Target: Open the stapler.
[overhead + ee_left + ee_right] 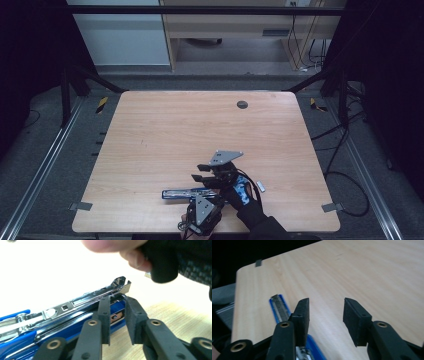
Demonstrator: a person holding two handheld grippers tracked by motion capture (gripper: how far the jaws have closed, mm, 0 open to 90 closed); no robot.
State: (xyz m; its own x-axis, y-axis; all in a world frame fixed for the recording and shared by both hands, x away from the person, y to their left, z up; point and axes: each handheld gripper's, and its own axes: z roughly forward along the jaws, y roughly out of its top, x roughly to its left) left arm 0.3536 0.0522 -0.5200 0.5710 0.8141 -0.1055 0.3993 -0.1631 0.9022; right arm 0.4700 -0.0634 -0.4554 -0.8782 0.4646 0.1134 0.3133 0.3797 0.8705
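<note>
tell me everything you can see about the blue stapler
The blue stapler lies near the table's front edge, lengthwise across it, swung open flat. Its body looks like glossy blue plastic, with a shiny metal staple channel on top, slotted, and bent upward at the tip. The left gripper stands at that end with jaws apart, one pad against the stapler's side, nothing clamped. The right gripper hovers open above it. A small silvery piece lies apart, beside the hands.

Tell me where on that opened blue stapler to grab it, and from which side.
Take the blue stapler by its blue base, near the end by the left claw, coming down from above with a pad on each long side. It lies flat and opened out; the base looks narrow and straight-sided, while the shiny metal rail looks thin and probably slippery.
</note>
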